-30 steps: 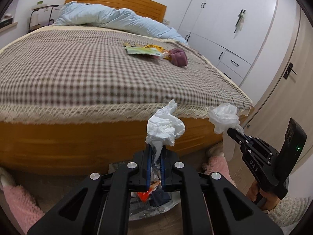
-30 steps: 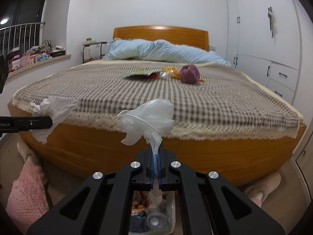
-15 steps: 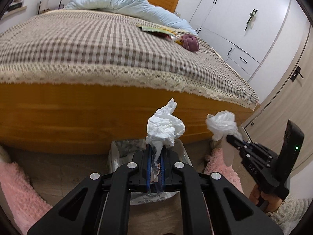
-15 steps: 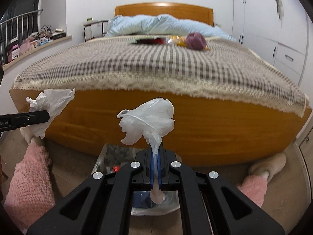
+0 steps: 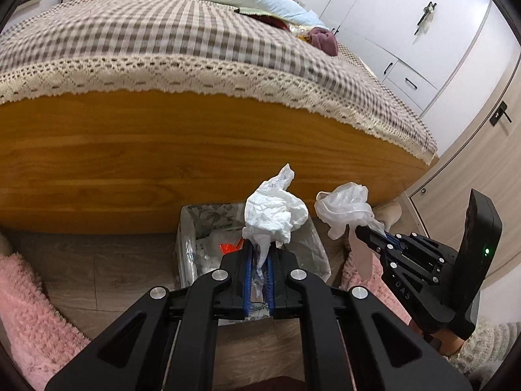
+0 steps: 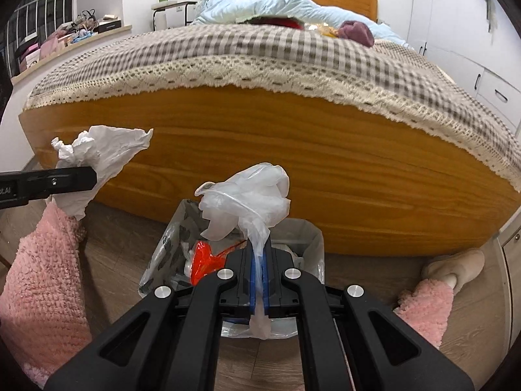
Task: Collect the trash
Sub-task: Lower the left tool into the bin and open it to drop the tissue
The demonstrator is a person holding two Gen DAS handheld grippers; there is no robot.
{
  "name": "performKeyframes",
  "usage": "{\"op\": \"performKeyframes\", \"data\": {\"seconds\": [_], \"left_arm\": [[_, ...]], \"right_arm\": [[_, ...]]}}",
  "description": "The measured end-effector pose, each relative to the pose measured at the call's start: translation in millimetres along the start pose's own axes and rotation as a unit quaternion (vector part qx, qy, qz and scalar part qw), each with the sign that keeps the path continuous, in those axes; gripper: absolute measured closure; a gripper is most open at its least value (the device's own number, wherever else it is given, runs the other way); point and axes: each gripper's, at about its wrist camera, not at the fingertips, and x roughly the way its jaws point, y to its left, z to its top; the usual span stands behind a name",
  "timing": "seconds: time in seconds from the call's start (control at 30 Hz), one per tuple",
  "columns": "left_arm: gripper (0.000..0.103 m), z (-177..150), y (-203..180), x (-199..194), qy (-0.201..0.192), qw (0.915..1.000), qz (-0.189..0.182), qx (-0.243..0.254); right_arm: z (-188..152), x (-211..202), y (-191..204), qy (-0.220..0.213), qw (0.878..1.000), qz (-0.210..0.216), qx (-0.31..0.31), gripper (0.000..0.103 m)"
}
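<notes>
My left gripper (image 5: 259, 251) is shut on a crumpled white tissue (image 5: 273, 213), held just above a small bin (image 5: 189, 244) lined with a clear bag on the floor. My right gripper (image 6: 259, 254) is shut on a crumpled clear plastic bag (image 6: 250, 198), also over the bin (image 6: 169, 238), where red wrapper scraps (image 6: 203, 259) lie. The right gripper (image 5: 366, 229) with its plastic bag (image 5: 345, 207) shows at the right of the left wrist view. At the left of the right wrist view sits the left gripper (image 6: 92, 177) with the tissue (image 6: 101, 150).
A wooden bed frame (image 5: 162, 163) stands close behind the bin, under a checked cover with a lace edge (image 5: 195, 71). Wrappers (image 6: 283, 21) and a purple cloth (image 6: 356, 32) lie far back on the bed. Pink fuzzy slippers (image 6: 42, 277) flank the bin; white wardrobes (image 5: 407, 32) stand right.
Both grippers have sunk and tipped downward with their trash still gripped. The bed top has risen in view, and the bin below has come fully into sight.
</notes>
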Motion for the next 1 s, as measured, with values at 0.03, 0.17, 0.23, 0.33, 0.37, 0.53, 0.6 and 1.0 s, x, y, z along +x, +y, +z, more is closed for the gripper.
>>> {"op": "performKeyframes", "data": {"seconds": [0.03, 0.17, 0.23, 0.33, 0.37, 0.53, 0.6, 1.0], "left_arm": [[0.098, 0, -1, 3, 0.003, 1.0, 0.001, 0.0], [0.098, -3, 1, 16, 0.023, 0.9997, 0.0, -0.003], [0.098, -5, 2, 25, 0.035, 0.9994, 0.002, -0.004], [0.098, -7, 4, 40, 0.055, 0.9984, 0.006, -0.007], [0.098, -7, 6, 47, 0.064, 0.9979, 0.008, -0.01], [0.098, -6, 11, 75, 0.096, 0.9951, 0.015, -0.017], [0.098, -5, 14, 90, 0.113, 0.9932, 0.021, -0.02], [0.098, 1, 32, 159, 0.17, 0.9813, 0.066, -0.063]], "right_arm": [[-1, 1, -1, 0.003, 1.0, 0.0, 0.003, 0.1], [-8, 15, -10, 0.029, 0.999, 0.006, 0.021, 0.1], [-12, 23, -15, 0.043, 0.999, 0.009, 0.031, 0.1], [-18, 39, -21, 0.067, 0.996, 0.016, 0.048, 0.1], [-20, 46, -22, 0.075, 0.996, 0.019, 0.054, 0.1], [-25, 75, -25, 0.1, 0.992, 0.029, 0.068, 0.1], [-29, 87, -26, 0.105, 0.991, 0.031, 0.073, 0.1], [-48, 130, -53, 0.125, 0.983, 0.037, 0.126, 0.1]]}}
